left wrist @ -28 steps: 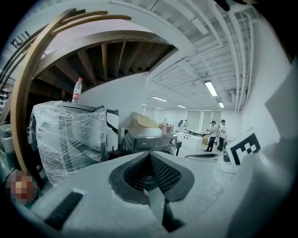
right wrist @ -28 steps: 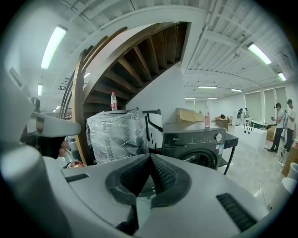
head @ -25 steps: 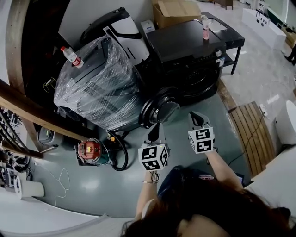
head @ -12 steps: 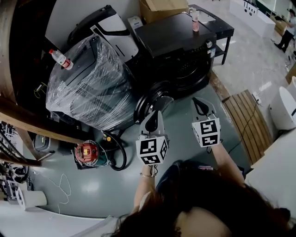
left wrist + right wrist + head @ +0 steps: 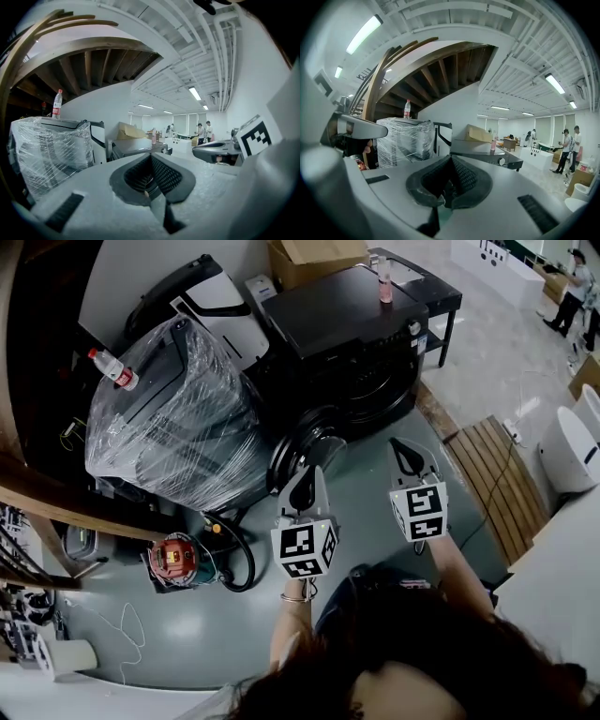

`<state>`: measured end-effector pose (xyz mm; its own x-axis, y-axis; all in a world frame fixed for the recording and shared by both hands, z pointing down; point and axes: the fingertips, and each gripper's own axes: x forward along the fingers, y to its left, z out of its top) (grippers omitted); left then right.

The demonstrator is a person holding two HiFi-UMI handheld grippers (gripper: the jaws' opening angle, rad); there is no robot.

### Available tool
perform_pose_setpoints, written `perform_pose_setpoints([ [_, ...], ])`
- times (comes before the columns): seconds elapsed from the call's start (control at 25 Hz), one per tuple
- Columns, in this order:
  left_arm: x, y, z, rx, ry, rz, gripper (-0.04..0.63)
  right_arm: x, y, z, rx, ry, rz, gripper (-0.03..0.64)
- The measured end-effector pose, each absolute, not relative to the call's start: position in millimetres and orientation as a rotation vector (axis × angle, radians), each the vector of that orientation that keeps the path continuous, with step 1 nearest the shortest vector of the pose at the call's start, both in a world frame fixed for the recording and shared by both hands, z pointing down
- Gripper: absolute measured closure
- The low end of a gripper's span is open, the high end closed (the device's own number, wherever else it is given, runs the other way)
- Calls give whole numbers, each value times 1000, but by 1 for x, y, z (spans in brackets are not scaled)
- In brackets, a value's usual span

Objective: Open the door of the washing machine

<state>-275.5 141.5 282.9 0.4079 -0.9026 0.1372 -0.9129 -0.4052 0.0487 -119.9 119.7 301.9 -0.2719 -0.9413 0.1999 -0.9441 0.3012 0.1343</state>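
Door apparently open already, grippers held clear

The washing machine stood on the floor beside a film-wrapped appliance, its round door seemingly swung outward. The left gripper and right gripper, both pressed together and empty, hovered near it; only backing away seemed needed.

Grey floor, wooden slat mat, white wall, ceiling strip lights.

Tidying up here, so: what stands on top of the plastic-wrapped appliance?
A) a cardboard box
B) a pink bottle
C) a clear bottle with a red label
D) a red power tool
C: the clear bottle stands on the plastic-wrapped appliance; the pink bottle is on the black washing machine.
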Motion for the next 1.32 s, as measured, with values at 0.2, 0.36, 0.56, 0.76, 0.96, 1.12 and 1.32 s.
perform_pose_setpoints([
  [0.2, -281, 140, 284, 2523, -1646, 126, 584, -126, 122, 301, 1725, -2338, 10, 617],
  [0.36, -282, 139, 285, 2522, -1639, 119, 584, -127, 122, 300, 1727, -2332, 7, 617],
  [0.56, -281, 141, 284, 2532, -1623, 113, 584, -122, 125, 298, 1754, -2319, 12, 617],
  [0.76, -280, 144, 285, 2537, -1613, 105, 584, -118, 129, 299, 1770, -2302, 3, 617],
  [0.96, -276, 145, 285, 2541, -1601, 98, 584, -116, 132, 298, 1773, -2292, 7, 618],
  [1.12, -275, 148, 285, 2543, -1594, 95, 584, -117, 136, 294, 1777, -2299, 12, 617],
  [1.32, -273, 149, 287, 2540, -1591, 94, 584, -115, 139, 297, 1776, -2299, 5, 618],
])
